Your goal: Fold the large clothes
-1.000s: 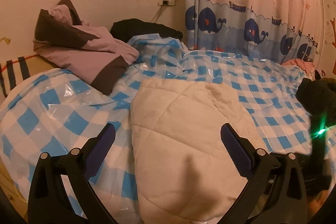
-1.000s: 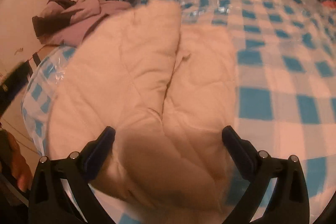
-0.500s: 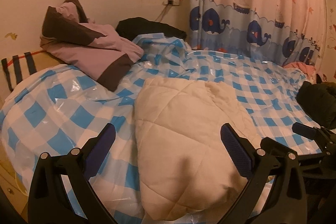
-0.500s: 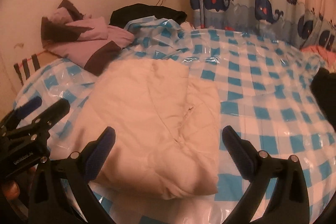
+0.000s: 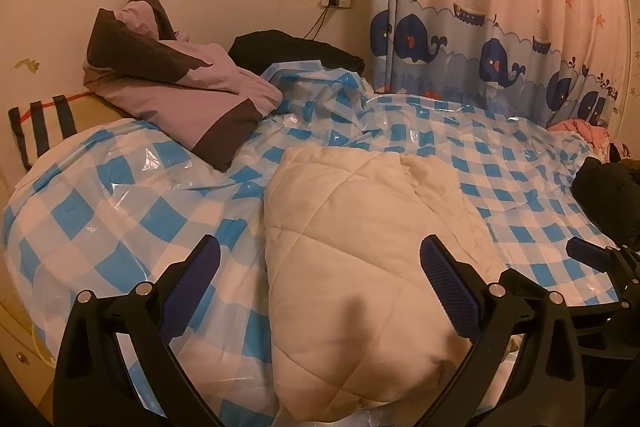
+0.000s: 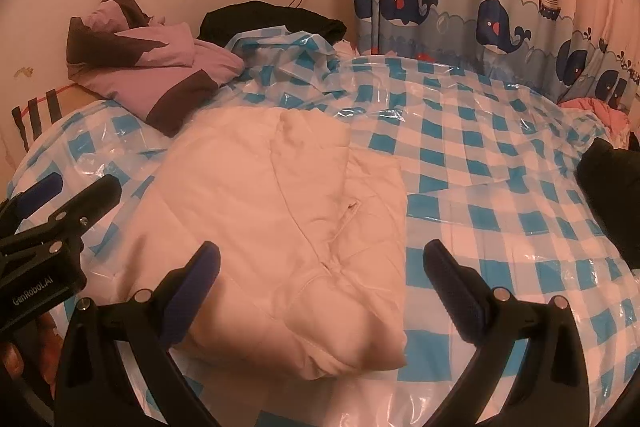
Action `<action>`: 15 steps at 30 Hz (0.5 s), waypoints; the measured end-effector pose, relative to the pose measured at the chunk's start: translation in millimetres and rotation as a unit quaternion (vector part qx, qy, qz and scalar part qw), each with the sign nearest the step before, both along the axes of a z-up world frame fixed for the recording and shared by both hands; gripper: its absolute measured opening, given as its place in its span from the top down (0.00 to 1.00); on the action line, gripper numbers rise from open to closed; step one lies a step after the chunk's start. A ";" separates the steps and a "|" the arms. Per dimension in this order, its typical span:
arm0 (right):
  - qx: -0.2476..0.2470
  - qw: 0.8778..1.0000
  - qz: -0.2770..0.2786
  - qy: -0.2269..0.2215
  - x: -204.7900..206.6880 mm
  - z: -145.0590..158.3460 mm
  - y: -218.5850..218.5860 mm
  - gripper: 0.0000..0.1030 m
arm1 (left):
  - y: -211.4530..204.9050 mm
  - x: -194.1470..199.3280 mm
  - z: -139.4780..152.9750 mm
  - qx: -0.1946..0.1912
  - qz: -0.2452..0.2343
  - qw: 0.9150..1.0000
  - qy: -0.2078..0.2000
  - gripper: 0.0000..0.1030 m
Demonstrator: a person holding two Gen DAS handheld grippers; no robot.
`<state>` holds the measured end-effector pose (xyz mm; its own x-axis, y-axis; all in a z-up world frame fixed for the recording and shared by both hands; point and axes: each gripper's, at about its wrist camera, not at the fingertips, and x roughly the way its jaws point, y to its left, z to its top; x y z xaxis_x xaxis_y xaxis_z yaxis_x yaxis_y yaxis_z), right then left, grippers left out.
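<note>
A puffy cream quilted jacket (image 5: 360, 267), folded into a thick bundle, lies on the bed's shiny blue-and-white checked plastic cover (image 5: 120, 211), close to the near edge, with its long side running from that edge toward the whale-print curtain (image 5: 500, 39) at the far edge. The left gripper (image 5: 320, 283) and the right gripper (image 6: 320, 279) both hang above the near end of the jacket with their jaws wide apart, holding nothing. A purple and brown garment (image 5: 176, 91) sits in a heap at the far left corner of the bed, well apart from the jacket.
</note>
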<state>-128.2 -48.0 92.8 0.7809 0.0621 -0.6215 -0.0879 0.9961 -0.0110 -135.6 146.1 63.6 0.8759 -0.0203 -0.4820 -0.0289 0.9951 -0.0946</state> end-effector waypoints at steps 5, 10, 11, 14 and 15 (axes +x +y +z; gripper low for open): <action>0.001 1.000 0.001 -0.001 0.1 0.7 -0.9 0.05 | 0.2 -0.2 0.0 0.000 0.001 1.000 0.000 0.07; -0.003 1.000 0.001 -0.003 0.2 1.5 -0.5 0.05 | 0.2 -0.2 0.0 0.000 0.001 1.000 0.000 0.07; -0.003 1.000 0.000 -0.004 -0.3 1.9 -0.9 0.05 | 0.7 0.2 -0.3 0.000 0.001 1.000 -0.001 0.07; -0.004 1.000 -0.002 -0.007 -1.5 2.8 -1.4 0.05 | 0.9 0.3 -0.3 -0.001 0.001 1.000 0.000 0.07; -0.005 1.000 -0.002 -0.008 -1.5 3.3 -1.6 0.05 | 0.5 0.2 0.0 -0.001 0.001 1.000 0.000 0.07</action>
